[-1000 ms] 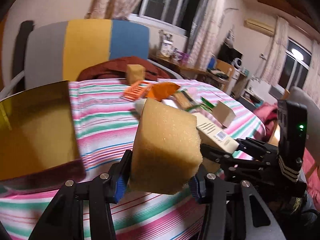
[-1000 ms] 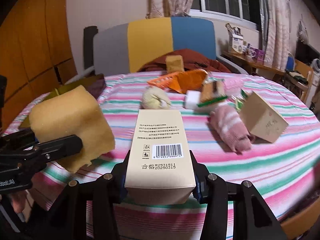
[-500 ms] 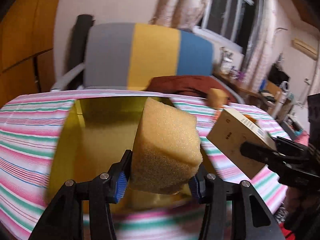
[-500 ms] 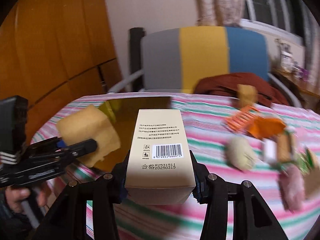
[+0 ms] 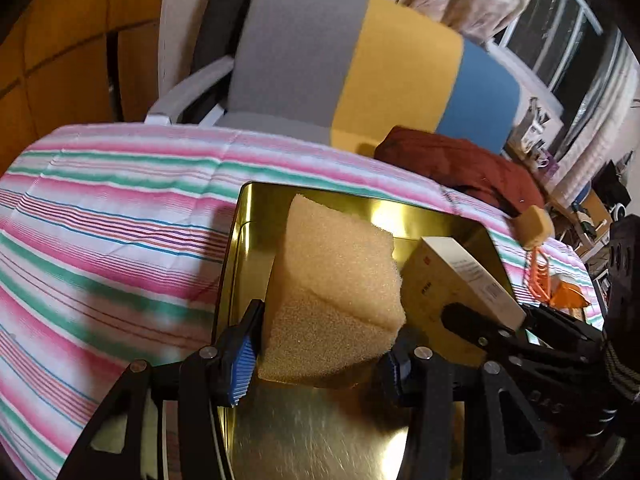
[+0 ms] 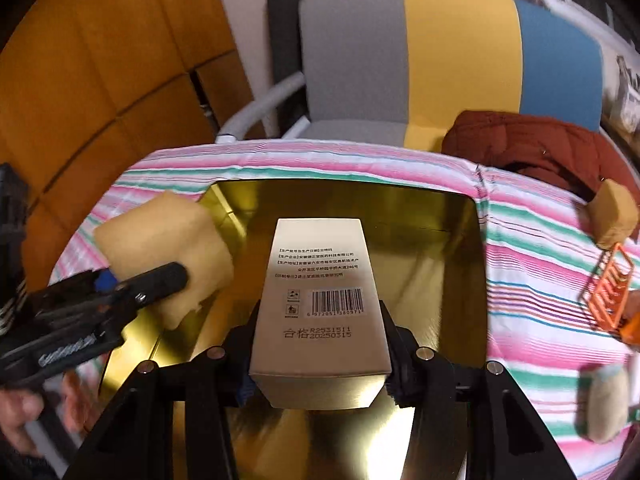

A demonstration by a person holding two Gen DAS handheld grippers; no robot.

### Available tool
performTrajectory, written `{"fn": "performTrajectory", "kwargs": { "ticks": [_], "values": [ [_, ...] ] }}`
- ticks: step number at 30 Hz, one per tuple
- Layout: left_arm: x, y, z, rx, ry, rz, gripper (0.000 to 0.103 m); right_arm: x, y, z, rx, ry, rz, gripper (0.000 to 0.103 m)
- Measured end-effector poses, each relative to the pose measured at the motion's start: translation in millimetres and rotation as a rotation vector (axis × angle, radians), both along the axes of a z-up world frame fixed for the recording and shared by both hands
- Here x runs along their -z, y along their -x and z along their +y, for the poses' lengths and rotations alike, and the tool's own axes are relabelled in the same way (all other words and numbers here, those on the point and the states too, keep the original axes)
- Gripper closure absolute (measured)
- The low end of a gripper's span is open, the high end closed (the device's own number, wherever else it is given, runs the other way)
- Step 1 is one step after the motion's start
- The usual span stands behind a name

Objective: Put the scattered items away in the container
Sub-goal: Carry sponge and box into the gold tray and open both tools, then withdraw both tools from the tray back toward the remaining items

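Two hand-held tongs above a gold metal container (image 6: pixel 460 220) that rests on a counter covered by a pink, green and white striped cloth (image 5: pixel 100 240). The left tongs (image 5: pixel 320 356) pinch a yellow sponge block (image 5: pixel 336 296) between their blue pads, the foam squeezed at both sides; the block hangs over the left half of the container, clear of its floor as far as the views allow. The right tongs (image 6: pixel 320 364) pinch a beige carton (image 6: pixel 320 304) printed with a barcode and lines of text, its long axis pointing away from the camera, held over the middle of the container. In the left wrist view the carton (image 5: pixel 452 280) sits just beside the sponge block, on its right; whether the two touch cannot be told. In the right wrist view the sponge block (image 6: pixel 160 248) appears at the container's left rim, with the fingers of a hand (image 6: pixel 24 420) blurred at the lower left. Still lying on the cloth to the right of the container: a smaller sponge cube (image 6: pixel 614 214) near the far edge, an orange plastic rack (image 6: pixel 608 292), and a pale rounded item (image 6: pixel 604 404), too blurred to identify. Behind the counter stand a chair with a grey, yellow and blue back (image 6: pixel 440 52) and a dark red garment (image 6: pixel 540 144) on its seat.
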State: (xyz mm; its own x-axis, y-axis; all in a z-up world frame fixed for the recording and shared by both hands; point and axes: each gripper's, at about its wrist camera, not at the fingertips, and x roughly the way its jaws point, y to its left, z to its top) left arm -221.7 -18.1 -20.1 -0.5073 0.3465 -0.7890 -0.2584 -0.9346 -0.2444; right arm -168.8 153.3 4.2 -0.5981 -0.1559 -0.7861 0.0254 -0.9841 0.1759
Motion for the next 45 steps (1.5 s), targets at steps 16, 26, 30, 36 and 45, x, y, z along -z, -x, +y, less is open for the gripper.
{"fn": "performTrajectory", "kwargs": {
  "ticks": [16, 26, 30, 36, 45],
  "values": [
    [10, 21, 3, -0.036, -0.035, -0.031, 0.037, 23, 46, 9, 0.029, 0.131, -0.032, 0.033],
    [-28, -28, -26, -0.082, -0.134, 0.060, 0.046, 1, 3, 17, 0.000, 0.100, 0.050, 0.033],
    [-24, -49, -24, -0.029, -0.199, 0.025, 0.046, -5, -20, 17, -0.031, 0.045, 0.068, 0.044],
    [4, -30, 4, 0.007, -0.196, -0.067, 0.045, 11, -21, 3, -0.076, 0.005, 0.013, 0.063],
    [16, -8, -14, -0.104, -0.239, -0.077, 0.040, 24, 10, -7, -0.129, 0.126, 0.006, 0.065]
  ]
}}
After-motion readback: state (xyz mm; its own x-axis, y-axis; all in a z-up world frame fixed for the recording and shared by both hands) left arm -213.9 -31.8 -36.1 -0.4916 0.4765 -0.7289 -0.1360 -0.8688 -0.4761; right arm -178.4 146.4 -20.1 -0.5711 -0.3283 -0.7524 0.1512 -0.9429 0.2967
